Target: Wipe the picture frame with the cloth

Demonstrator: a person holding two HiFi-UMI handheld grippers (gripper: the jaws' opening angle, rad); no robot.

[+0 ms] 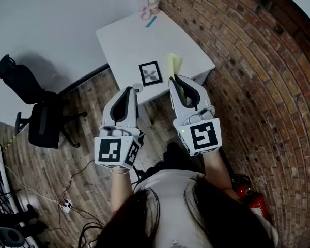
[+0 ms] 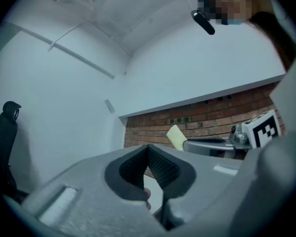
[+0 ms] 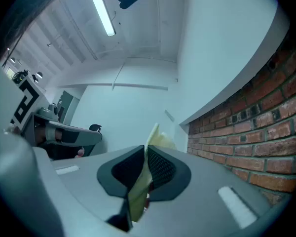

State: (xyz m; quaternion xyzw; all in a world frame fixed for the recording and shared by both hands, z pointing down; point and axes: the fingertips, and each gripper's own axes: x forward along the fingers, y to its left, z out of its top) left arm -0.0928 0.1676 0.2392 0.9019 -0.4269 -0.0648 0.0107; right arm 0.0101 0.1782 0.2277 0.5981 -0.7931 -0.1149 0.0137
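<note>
brick wall [image 1: 258,61] down the right side, wooden floor [image 1: 67,164] on the left. white table [image 1: 129,40] against the wall at the far end; black office chair [image 1: 39,118] well to its left. both grippers raised side by side near the table's near edge. left gripper [image 1: 134,90]: jaws pressed together, nothing between. right gripper [image 1: 174,80]: jaws pinching a pale yellow cloth [image 1: 174,63], free end sticking up past the tips. black picture frame [image 1: 150,73] flat on the table by its near edge, just beyond the grippers, left of the cloth. small blue strip [image 1: 151,22] at the far end.
</note>
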